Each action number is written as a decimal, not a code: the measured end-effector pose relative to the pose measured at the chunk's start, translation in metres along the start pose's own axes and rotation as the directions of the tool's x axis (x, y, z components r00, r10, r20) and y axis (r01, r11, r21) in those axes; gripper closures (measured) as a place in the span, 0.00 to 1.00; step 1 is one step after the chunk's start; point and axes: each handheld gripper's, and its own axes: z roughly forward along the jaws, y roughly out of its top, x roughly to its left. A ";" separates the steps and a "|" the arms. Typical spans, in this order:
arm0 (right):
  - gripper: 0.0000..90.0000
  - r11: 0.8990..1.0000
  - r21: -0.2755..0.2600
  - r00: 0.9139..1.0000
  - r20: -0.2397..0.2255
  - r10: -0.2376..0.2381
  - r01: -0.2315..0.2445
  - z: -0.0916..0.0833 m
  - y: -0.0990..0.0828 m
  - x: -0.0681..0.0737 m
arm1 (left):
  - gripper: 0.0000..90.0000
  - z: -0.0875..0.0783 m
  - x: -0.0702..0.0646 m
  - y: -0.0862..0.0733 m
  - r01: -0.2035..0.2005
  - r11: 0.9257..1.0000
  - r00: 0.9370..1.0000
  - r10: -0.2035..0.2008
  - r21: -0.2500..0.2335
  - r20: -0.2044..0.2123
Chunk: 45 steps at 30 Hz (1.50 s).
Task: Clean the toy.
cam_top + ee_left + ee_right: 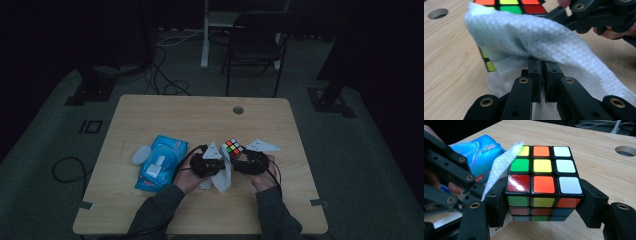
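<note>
A scrambled Rubik's cube [541, 182] sits between the jaws of my right gripper [544, 200], which is shut on its two sides just above the table. My left gripper [541, 65] is shut on a white wet wipe [529, 37], which drapes against the cube [510, 6] on its left side. In the high view both grippers meet at the table's front middle: the left gripper [220, 160] and the right gripper [236, 154] flank the cube [232, 147], and the wipe [221, 179] hangs down between the hands.
A blue pack of wet wipes [161, 162] lies left of the hands, with a small white round lid [141, 154] beside it. A cable hole [238, 110] is in the wooden table's far side. A dark chair [255, 40] and floor cables lie beyond.
</note>
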 end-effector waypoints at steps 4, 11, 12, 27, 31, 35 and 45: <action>0.38 1.000 -0.002 1.000 0.005 0.008 -0.008 0.000 0.000 -0.001 | 0.96 0.003 -0.003 0.001 0.000 1.000 1.000 0.000 -0.005 0.016; 0.38 1.000 -0.006 1.000 0.000 0.014 -0.014 0.000 0.001 0.000 | 0.96 0.008 -0.008 0.002 -0.009 1.000 0.999 0.009 -0.008 0.037; 0.38 1.000 -0.007 1.000 -0.001 0.015 -0.015 0.000 0.001 0.000 | 0.96 0.009 -0.009 0.003 -0.009 1.000 0.999 0.009 -0.010 0.038; 0.38 0.999 -0.018 0.999 0.013 0.051 -0.051 0.000 0.002 -0.001 | 0.94 0.016 -0.010 0.002 0.022 0.998 1.000 -0.022 -0.062 0.000; 0.38 0.998 -0.022 0.998 0.023 0.066 -0.066 -0.001 0.001 -0.002 | 0.94 0.018 -0.012 0.001 0.028 0.996 0.999 -0.030 -0.081 -0.020; 0.38 0.996 -0.026 0.996 0.038 0.082 -0.081 -0.001 0.001 -0.002 | 0.95 0.020 -0.013 -0.001 0.045 0.994 0.998 -0.048 -0.103 -0.035; 0.38 0.993 -0.018 0.989 0.097 0.116 -0.114 0.004 0.005 0.001 | 0.95 0.025 -0.012 -0.004 0.087 0.986 0.991 -0.100 -0.145 -0.087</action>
